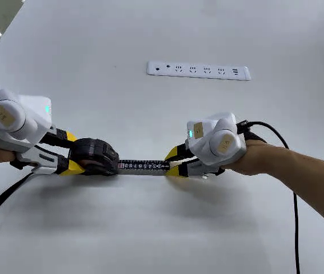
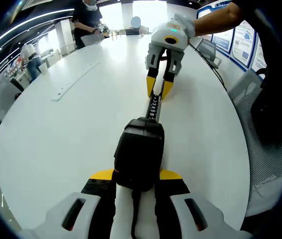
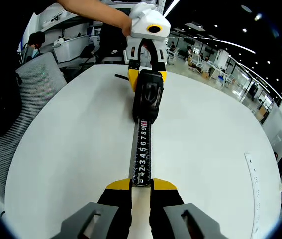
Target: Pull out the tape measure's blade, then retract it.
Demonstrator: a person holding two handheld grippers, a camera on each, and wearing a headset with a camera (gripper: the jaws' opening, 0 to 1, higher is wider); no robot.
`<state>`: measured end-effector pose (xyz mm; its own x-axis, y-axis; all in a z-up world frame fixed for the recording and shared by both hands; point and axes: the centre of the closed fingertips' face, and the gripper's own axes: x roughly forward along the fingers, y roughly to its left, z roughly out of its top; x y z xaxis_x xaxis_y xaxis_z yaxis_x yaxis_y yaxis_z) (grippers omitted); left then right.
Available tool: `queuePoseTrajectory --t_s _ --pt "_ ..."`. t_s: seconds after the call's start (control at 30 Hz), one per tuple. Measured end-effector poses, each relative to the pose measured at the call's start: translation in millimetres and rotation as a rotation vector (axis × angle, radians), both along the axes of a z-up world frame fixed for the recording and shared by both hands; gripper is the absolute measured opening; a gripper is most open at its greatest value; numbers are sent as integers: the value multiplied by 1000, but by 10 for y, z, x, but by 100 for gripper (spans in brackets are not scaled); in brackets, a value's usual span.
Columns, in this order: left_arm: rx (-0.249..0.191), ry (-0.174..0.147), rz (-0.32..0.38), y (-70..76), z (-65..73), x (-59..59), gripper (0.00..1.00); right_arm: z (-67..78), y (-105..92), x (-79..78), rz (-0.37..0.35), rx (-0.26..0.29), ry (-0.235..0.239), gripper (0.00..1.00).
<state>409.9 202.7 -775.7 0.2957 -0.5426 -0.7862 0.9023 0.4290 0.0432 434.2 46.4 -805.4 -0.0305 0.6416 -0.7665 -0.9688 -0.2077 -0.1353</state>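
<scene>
Left gripper [image 1: 72,152] jaws clamped on the black tape measure case [image 1: 95,156] | right gripper [image 1: 173,162] jaws pinched on the blade [image 1: 143,165] tip | short stretch out, straight between them | mid-bench [image 1: 150,228], power strip [image 1: 199,70] toward far edge

Open-plan office or lab, big white counter [image 1: 150,34], mesh office chairs [image 3: 36,74]; wall posters [image 2: 242,42], ceiling strip lights [image 3: 233,47]; person [image 2: 83,22] standing at far end

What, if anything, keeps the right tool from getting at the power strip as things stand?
Probably no, not yet: the right tool is shut on the blade and would have to let go. Otherwise bare table lies between it and the power strip.
</scene>
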Motion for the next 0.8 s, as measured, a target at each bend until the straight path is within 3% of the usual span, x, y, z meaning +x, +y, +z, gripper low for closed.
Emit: queuePoseTrajectory --t_s 0.8 --pt "10 4 3 13 7 -21 24 3 -289 21 -25 -42 -15 9"
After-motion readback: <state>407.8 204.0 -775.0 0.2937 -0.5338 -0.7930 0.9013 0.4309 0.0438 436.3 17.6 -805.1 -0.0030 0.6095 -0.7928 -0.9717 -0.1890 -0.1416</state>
